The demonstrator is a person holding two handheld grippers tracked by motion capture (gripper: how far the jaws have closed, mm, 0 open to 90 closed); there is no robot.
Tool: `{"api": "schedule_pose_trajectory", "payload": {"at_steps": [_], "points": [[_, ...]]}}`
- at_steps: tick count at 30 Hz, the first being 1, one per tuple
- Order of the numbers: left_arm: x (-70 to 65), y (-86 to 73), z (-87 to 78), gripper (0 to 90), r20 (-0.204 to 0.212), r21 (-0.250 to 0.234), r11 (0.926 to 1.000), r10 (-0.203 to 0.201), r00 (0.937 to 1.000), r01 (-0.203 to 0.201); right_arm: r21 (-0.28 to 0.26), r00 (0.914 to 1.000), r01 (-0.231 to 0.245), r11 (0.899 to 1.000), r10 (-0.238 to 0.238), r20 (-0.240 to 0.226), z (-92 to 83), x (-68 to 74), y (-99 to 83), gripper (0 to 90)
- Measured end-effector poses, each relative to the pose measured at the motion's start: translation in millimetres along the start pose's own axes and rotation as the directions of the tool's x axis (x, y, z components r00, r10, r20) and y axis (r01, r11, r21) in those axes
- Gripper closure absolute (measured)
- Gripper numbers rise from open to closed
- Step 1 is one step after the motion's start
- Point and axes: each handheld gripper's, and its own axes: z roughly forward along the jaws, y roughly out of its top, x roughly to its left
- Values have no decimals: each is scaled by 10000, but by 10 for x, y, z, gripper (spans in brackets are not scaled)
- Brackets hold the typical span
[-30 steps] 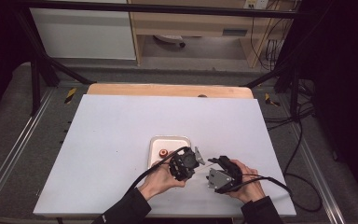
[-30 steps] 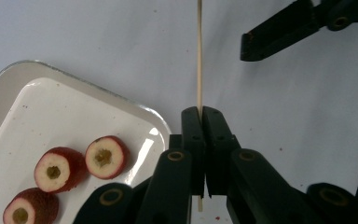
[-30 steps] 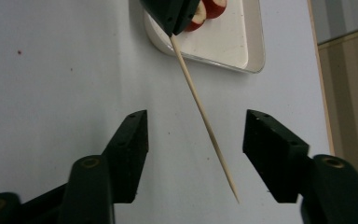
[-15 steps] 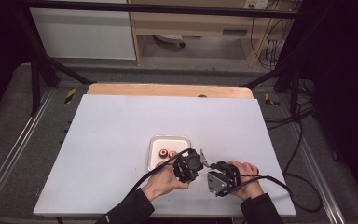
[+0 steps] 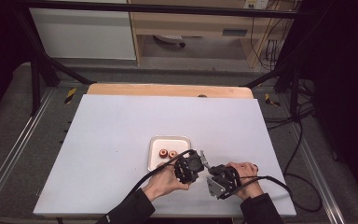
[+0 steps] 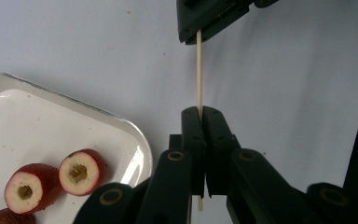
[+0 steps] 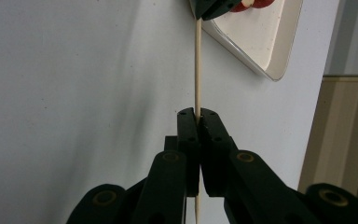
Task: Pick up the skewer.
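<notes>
A thin wooden skewer (image 6: 198,70) (image 7: 197,65) spans the gap between my two grippers, just above the white tabletop. My left gripper (image 6: 200,112) (image 5: 196,164) is shut on one end of it. My right gripper (image 7: 197,113) (image 5: 213,176) faces it from the right; its jaws have just been closing and now pinch the other end. Each gripper shows at the top of the other's view, clamped on the stick. A white tray (image 5: 170,138) (image 6: 51,121) lies just left of the left gripper. It holds red cored fruit pieces (image 6: 81,171) (image 5: 163,153).
The white tabletop (image 5: 121,126) has a wooden strip (image 5: 168,89) along its far edge. Black frame posts and cables (image 5: 298,154) stand off the table's right side. Both hands work near the front edge, right of centre.
The right gripper's jaws have closed onto the skewer that the left gripper holds. Both hands have stayed in about the same place.
</notes>
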Motion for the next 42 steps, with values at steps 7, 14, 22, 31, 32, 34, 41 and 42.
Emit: {"api": "schedule_pose_trajectory", "payload": {"at_steps": [7,14,22,31,32,34,41,42], "points": [[24,-8,-20,875,173,-156,9998,-102,9998,104,148,9994,316,9994,-318,144,-29,-5,10,892],[123,-36,-46,729,834,366,9980,-554,9950,525,646,9935,1042,9925,-1069,394,-46,-14,33,892],[143,-23,32,805,1050,773,9959,-556,9929,476,734,9823,1702,9827,-1751,666,-50,-71,113,892],[135,-15,56,871,840,946,9941,-605,9946,524,677,9737,2120,9749,-2166,704,-50,-81,152,892],[133,-15,58,876,769,986,9934,-669,9948,592,690,9725,2178,9735,-2225,689,-52,-84,155,891],[132,-15,62,881,710,1000,9927,-741,9947,668,682,9746,2089,9756,-2134,684,-54,-78,159,891],[136,-50,44,885,546,907,9929,-821,9951,769,821,9947,645,9945,-707,751,-71,-118,146,744],[139,-66,38,884,506,881,9933,-800,9955,754,904,9971,-49,9959,-20,754,-80,-127,134,710]]}}
